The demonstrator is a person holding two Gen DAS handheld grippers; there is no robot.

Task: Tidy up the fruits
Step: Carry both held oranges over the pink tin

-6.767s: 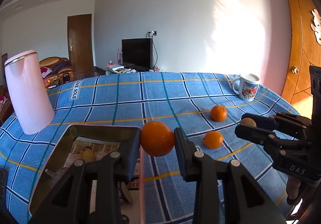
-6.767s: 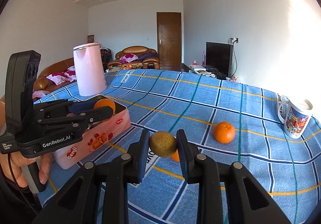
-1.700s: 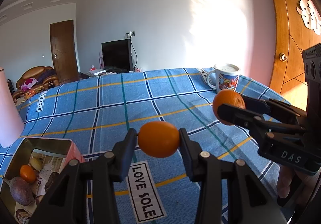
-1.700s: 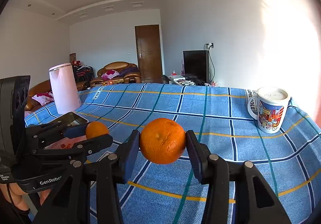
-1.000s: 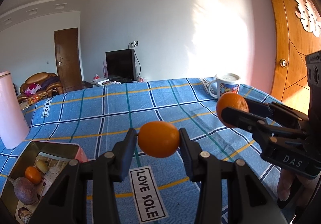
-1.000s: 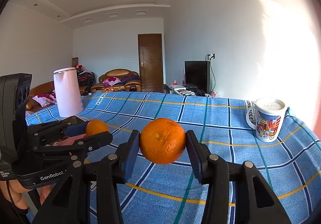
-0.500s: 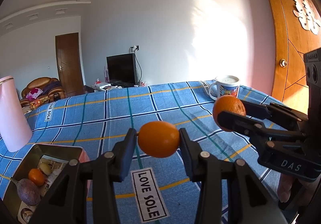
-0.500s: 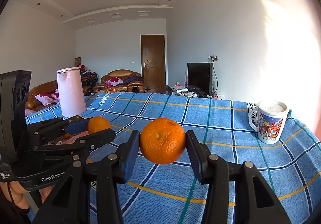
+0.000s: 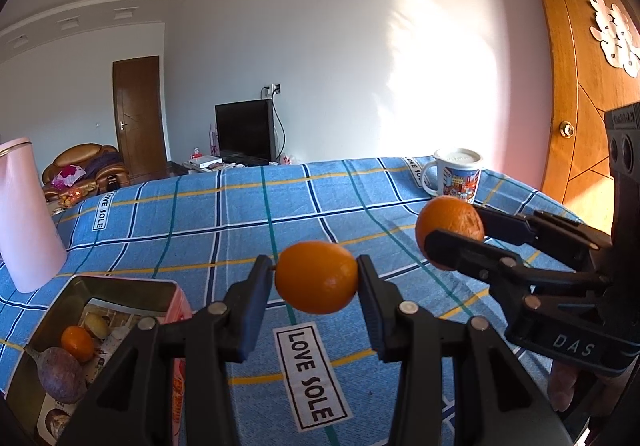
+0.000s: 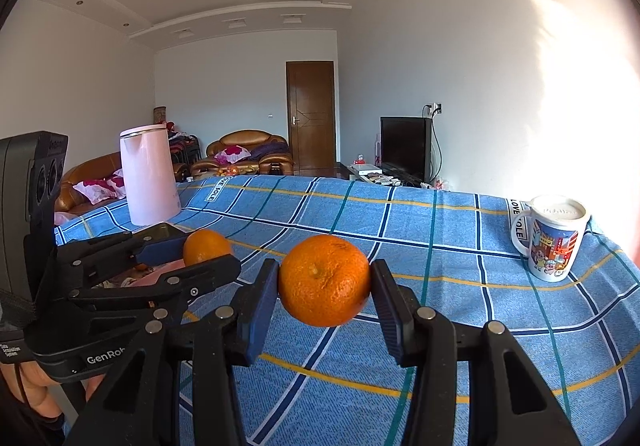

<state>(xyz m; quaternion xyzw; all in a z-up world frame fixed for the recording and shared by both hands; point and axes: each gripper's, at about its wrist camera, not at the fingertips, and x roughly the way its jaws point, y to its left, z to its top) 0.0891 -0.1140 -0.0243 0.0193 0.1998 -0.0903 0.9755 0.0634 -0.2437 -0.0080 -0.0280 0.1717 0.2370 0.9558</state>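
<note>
Fingers of each gripper [image 9: 316, 278] [image 10: 324, 282] clamp an orange; only left view shows fruit inside tin [image 9: 132, 288].

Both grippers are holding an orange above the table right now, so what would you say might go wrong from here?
1. The left gripper pinches its orange only at two small spots; it may slip and roll across the tablecloth.
2. The right gripper with its orange is close beside the left; they might collide heading for the tin.
3. The tin already holds fruit, so dropped oranges may bounce out.

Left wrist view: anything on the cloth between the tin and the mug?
Nothing: between tin and mug only bare checked tablecloth shows.
</note>
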